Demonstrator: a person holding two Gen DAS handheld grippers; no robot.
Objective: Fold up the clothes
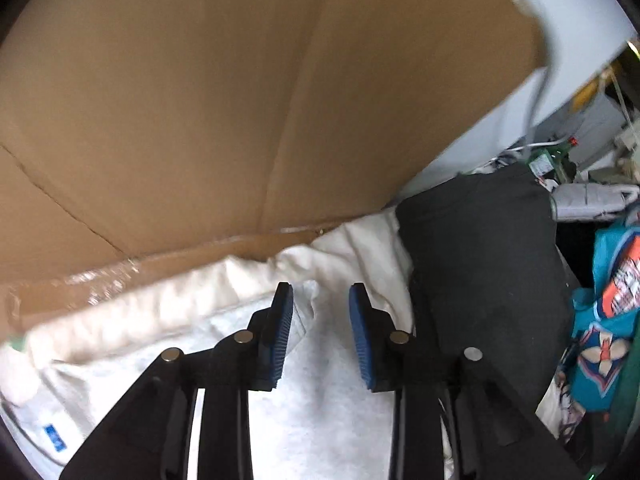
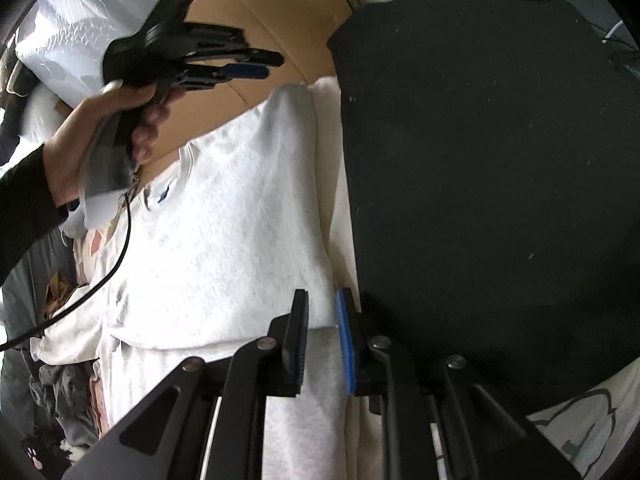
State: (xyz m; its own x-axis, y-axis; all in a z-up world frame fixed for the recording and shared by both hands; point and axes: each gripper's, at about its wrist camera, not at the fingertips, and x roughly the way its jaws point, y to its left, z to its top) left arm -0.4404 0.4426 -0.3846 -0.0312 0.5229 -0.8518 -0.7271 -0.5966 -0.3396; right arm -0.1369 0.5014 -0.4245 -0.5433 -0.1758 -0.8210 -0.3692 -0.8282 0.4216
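Observation:
A light grey sweatshirt (image 1: 320,400) (image 2: 224,240) lies flat on a cream cloth (image 1: 352,248), its collar toward the cardboard. My left gripper (image 1: 320,292) hovers over the sweatshirt's upper edge, open, with only cloth showing behind the gap between its blue pads. In the right wrist view a hand holds that left gripper (image 2: 272,65) above the cardboard near the collar. My right gripper (image 2: 321,296) is over the sweatshirt's right edge near the hem, its jaws a narrow gap apart with nothing clamped. A folded black garment (image 1: 480,260) (image 2: 480,160) lies just right of the sweatshirt.
A large cardboard sheet (image 1: 240,100) (image 2: 272,4) stands behind the sweatshirt. A teal printed item (image 1: 608,320) and clutter with cables (image 1: 580,196) lie at the right. More clothes are piled (image 2: 68,392) at the lower left, and a black cable (image 2: 120,256) trails from the left gripper.

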